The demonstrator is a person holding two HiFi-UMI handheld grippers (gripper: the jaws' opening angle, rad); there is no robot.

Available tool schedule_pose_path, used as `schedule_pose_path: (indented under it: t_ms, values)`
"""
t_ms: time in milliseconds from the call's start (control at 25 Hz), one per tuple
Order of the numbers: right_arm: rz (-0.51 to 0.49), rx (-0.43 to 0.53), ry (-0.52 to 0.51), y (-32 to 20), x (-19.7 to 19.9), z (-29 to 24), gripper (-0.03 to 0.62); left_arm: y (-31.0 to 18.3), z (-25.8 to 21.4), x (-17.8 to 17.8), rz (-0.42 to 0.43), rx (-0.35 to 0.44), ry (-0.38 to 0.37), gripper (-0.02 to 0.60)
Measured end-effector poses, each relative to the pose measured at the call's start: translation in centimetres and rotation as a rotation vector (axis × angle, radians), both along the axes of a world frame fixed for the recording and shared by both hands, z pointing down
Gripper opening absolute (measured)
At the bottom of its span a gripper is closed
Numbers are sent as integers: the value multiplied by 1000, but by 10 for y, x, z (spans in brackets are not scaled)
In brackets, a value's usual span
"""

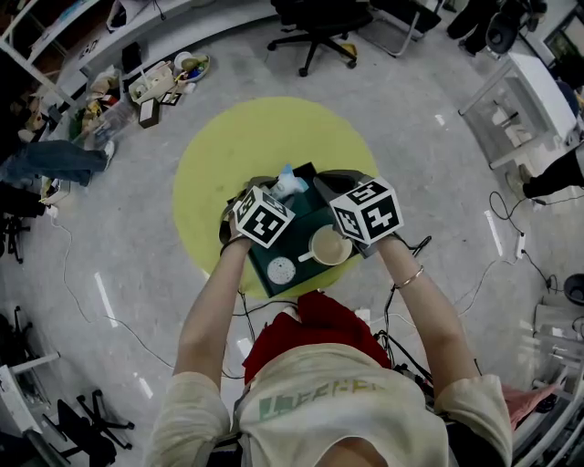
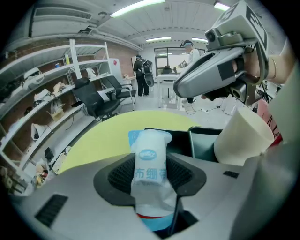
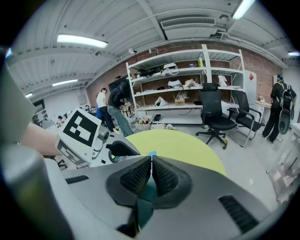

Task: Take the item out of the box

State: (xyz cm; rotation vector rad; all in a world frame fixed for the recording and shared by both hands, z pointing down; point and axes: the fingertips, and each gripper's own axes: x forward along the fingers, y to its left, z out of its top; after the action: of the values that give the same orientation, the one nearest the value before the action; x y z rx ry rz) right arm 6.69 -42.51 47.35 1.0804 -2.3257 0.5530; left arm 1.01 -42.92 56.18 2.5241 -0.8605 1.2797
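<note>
A dark green box sits on a small stand over a yellow floor circle. My left gripper is shut on a white and blue pouch at the box's far side. The left gripper view shows the pouch standing upright between the pads, with the box wall behind it. My right gripper is at the box's far right edge; its pads meet on a thin teal edge of the box. A cream cup and a round white item lie in the box.
The yellow circle spreads around the stand. A black office chair stands beyond it, cluttered shelves at the far left and a clear cart at the right. Cables trail on the floor. People stand far off.
</note>
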Motion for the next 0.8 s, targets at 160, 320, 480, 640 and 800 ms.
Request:
schedule_pose_path:
  t_ms: [160,320,480,640,800]
  values:
    - [8,14,2,6,-2,-7,37,4,-17,-2,-9,31,26,207]
    - [3,41,21,12,-7,-14,37,7,-31,-7,-16,56,37,207]
    - [7,57,22,18,-7,-20,37,10,-46,-10,-26,85,54,207]
    - [20,74,17,27,-7,-29,37,18,-62,-13,-38,117,70,207]
    - [29,90,14,37,-7,-36,37,25,-78,-16,-60,155,87,207]
